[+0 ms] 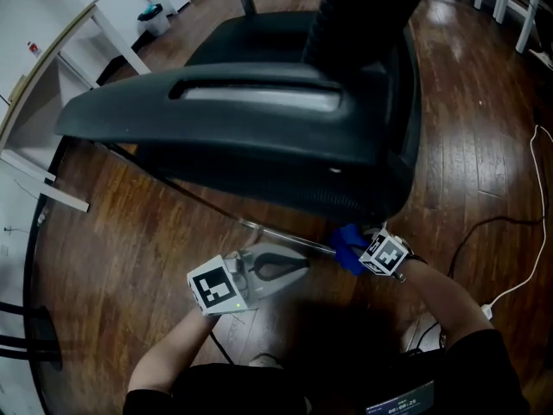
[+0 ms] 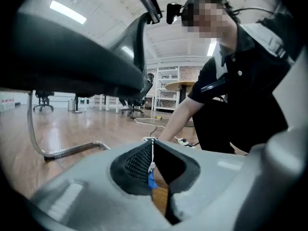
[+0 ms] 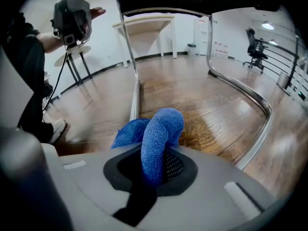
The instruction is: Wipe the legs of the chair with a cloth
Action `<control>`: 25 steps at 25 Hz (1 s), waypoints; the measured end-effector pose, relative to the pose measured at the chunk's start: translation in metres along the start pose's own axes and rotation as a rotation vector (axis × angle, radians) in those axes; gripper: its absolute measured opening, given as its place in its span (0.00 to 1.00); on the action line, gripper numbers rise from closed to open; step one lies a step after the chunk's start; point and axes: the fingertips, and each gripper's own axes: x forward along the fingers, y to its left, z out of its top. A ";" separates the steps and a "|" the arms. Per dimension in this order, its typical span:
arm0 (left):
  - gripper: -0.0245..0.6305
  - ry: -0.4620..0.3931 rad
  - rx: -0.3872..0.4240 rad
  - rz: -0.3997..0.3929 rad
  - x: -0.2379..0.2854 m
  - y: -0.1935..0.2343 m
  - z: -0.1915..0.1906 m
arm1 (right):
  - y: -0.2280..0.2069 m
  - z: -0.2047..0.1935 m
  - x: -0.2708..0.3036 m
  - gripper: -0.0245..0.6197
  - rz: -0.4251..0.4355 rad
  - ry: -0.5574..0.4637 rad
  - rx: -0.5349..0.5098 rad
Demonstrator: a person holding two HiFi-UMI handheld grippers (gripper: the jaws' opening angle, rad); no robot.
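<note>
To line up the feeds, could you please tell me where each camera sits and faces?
Head view: on the head, steeply down on the chair; shows forearms, left tongs, right tongs.
Left gripper view: on the left tongs, facing the chair leg; shows torso, arm.
Right gripper view: on the right tongs, along the floor; shows clamped cloth, shoe.
Shared: the chair leg.

The black chair [image 1: 259, 119] stands upright. Its chrome tube leg [image 3: 134, 97] runs low along the floor beneath the seat. The blue fluffy cloth [image 3: 159, 131], bunched and folded over, is pinched in the right tongs [image 3: 153, 170], at that leg under the chair's near edge.
</note>
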 end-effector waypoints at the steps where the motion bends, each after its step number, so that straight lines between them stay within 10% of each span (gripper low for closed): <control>1: 0.04 -0.023 0.029 0.018 -0.004 -0.002 0.014 | 0.001 0.002 -0.002 0.10 0.001 -0.041 0.041; 8: 0.04 -0.168 0.136 0.037 0.000 0.007 0.107 | -0.010 0.007 -0.016 0.12 -0.041 -0.144 0.083; 25: 0.04 0.095 0.083 0.160 -0.020 0.087 0.066 | 0.005 0.039 0.008 0.11 0.025 -0.231 0.007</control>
